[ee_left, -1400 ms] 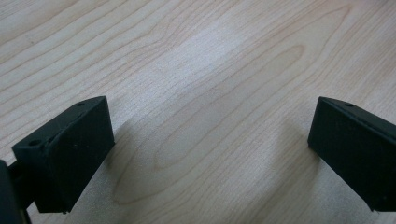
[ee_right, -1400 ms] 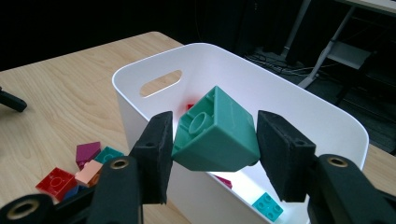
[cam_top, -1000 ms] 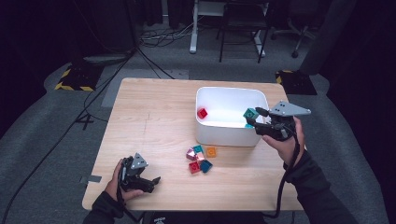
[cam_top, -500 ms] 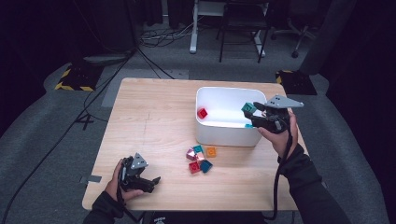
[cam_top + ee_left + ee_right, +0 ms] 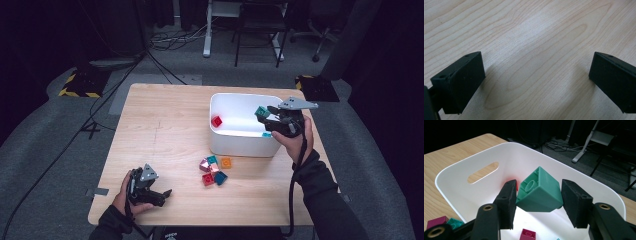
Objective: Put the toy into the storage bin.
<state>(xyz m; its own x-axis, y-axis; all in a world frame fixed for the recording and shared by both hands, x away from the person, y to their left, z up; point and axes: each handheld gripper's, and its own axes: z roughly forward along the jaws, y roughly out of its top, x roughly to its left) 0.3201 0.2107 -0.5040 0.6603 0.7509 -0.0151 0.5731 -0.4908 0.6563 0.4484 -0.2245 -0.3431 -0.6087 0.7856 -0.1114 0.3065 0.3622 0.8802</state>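
Note:
My right gripper (image 5: 265, 116) hangs over the right end of the white bin (image 5: 235, 145), shut on a green block (image 5: 260, 111). In the right gripper view the green block (image 5: 539, 191) sits tilted between the two pads, studs facing the far left. A red block (image 5: 216, 121) lies inside the bin by its left wall, and a maroon block (image 5: 528, 233) lies on the bin floor below the jaws. At the table's front left, my left gripper (image 5: 162, 196) rests low, open with bare wood between its jaws (image 5: 536, 77).
A small pile of loose blocks (image 5: 214, 170), maroon, teal, red and orange, lies on the table just in front of the bin. The wooden table (image 5: 160, 130) is bare on its left half. Chairs, cables and a dark floor lie beyond the far edge.
My right gripper has carried the green block from the bin's front right corner up and back over the bin. The left gripper has stayed put.

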